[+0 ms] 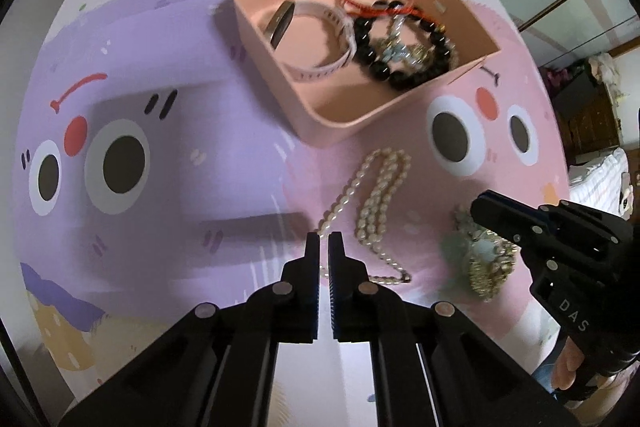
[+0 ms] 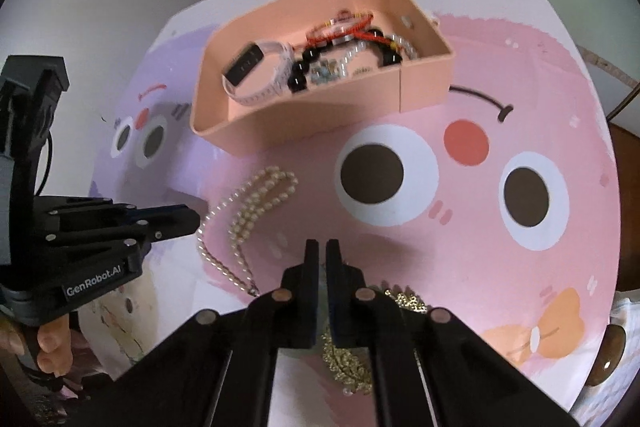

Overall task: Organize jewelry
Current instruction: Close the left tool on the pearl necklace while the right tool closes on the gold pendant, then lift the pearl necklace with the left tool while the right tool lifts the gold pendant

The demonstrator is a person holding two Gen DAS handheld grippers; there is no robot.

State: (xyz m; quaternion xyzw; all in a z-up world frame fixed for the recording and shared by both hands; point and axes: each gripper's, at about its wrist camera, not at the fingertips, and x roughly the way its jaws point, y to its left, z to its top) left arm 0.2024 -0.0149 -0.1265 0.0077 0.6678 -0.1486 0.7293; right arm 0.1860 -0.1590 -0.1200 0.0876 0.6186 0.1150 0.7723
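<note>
Seen only from right wrist: gold chain (image 2: 352, 367) under right tool (image 2: 322, 247), fingers nearly together, gripping nothing. Left tool (image 1: 324, 239) likewise narrow, over pearl necklace (image 1: 376, 203), its long axis running from the bench's (image 1: 168, 211) near edge toward pink tray (image 1: 320, 115). Bare bench left of the necklace.

Pearl necklace (image 1: 376, 203) lies before the tray (image 1: 320, 115) holding bracelets (image 1: 400, 47).

Pearl necklace (image 1: 376, 203) beside pink tray (image 1: 320, 115)
</note>
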